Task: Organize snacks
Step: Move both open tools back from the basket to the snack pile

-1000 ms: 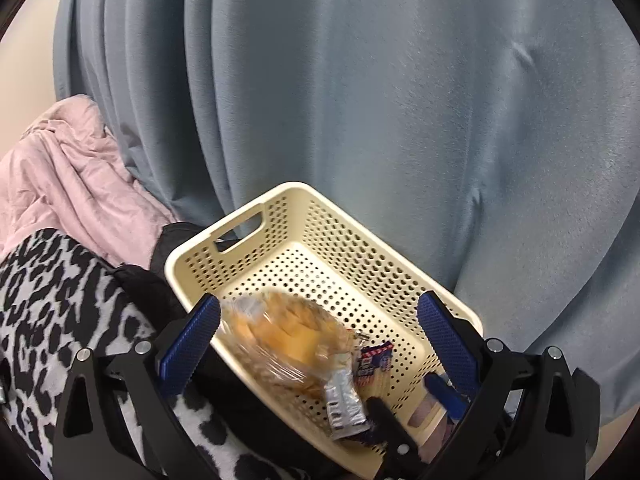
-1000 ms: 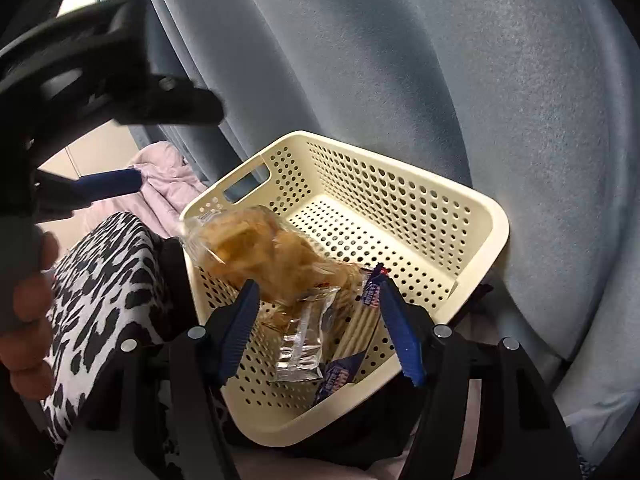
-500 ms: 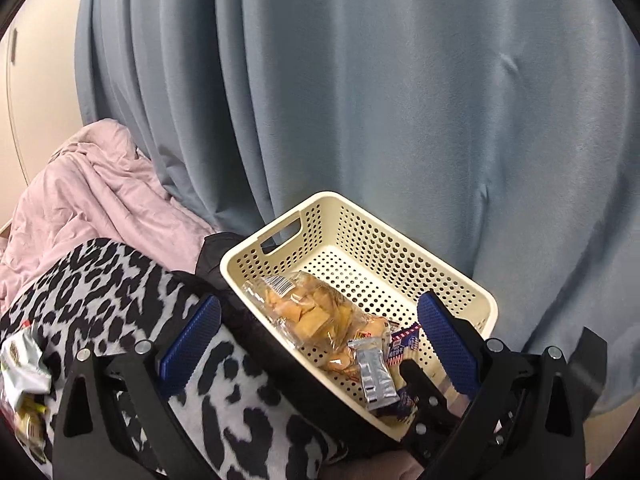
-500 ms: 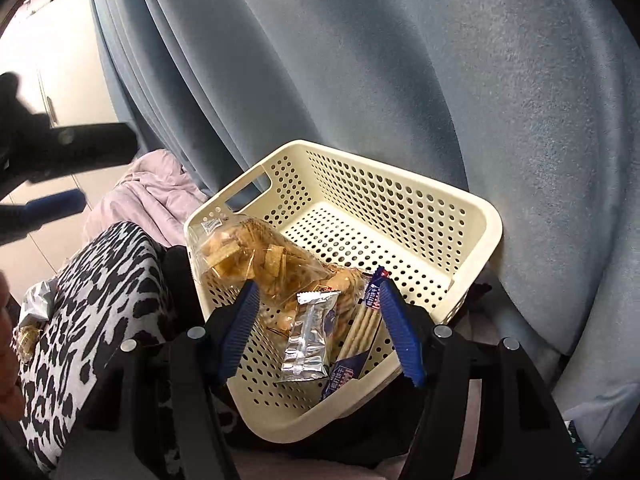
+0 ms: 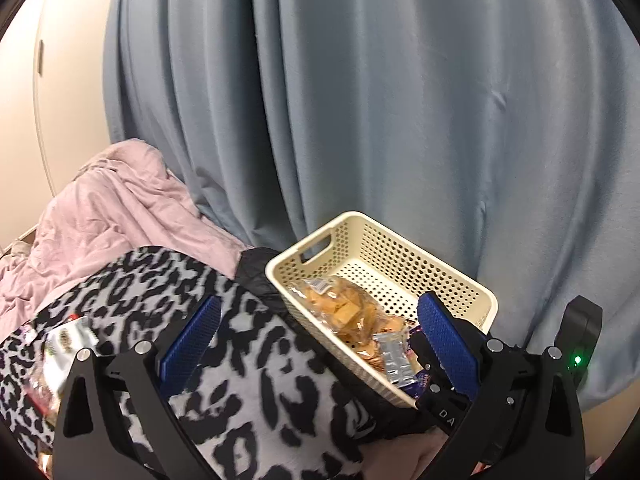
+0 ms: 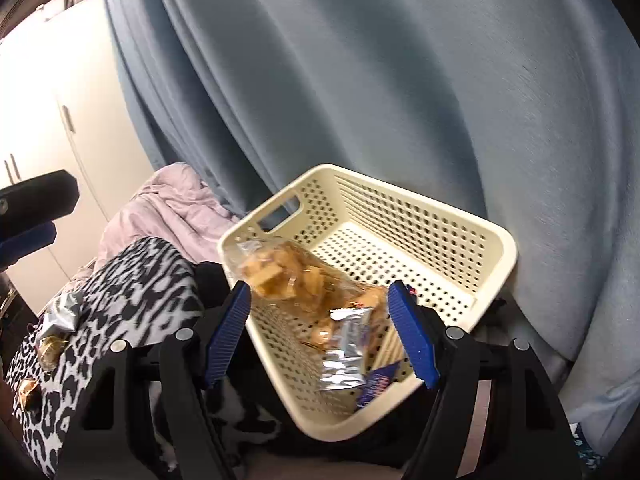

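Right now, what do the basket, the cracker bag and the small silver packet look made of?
Basket: cream moulded plastic, matte; perforated walls, cut-out handle.
Cracker bag: clear glossy film, probably plastic; the crackers show through it.
Silver packet: crinkly metallic wrapper, foil or metallised film; bright glints, crimped end.

A basket [image 6: 492, 240] sits tilted against a curtain [image 6: 400, 80] that hangs behind it. Inside, at the near end, a bag of crackers [image 6: 288, 272] leans on the left wall, with a foil packet [image 6: 346, 354] lying in front of it and a small wrapper [image 6: 376, 386] just right of the packet. Left of the basket spreads a spotted blanket [image 5: 248, 360], with a crumpled sheet [image 5: 120, 208] behind it. More snack packets [image 5: 66, 344] lie on the blanket's far left. A cupboard [image 6: 48, 120] stands at the left, beyond the sheet.
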`<act>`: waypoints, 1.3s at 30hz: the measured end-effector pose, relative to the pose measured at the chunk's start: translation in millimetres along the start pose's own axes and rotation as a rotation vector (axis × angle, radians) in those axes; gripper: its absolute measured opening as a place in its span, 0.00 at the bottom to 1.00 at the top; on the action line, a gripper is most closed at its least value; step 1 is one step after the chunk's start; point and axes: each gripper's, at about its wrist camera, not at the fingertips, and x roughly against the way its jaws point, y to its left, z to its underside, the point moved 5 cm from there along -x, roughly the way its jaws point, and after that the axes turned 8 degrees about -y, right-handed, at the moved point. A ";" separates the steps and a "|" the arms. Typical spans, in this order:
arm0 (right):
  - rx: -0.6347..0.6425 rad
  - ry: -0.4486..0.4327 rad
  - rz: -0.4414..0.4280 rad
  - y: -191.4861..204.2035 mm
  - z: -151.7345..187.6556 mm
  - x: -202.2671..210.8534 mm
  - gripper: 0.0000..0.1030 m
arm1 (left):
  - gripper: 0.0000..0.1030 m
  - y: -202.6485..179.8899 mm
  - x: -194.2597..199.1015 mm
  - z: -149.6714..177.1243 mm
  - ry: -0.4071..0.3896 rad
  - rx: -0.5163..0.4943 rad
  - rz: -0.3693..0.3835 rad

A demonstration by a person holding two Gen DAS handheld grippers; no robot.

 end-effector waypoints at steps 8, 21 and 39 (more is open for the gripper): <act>0.053 -0.006 -0.074 40.1 -0.4 5.0 0.71 | 0.95 38.0 35.9 6.2 -0.036 0.056 -0.072; 0.156 0.004 -0.243 122.1 10.2 20.5 0.81 | 0.95 106.4 107.5 32.0 -0.084 0.080 -0.283; 0.308 0.087 -0.424 216.3 55.3 37.3 0.81 | 0.95 205.2 169.4 123.0 0.037 0.235 -0.509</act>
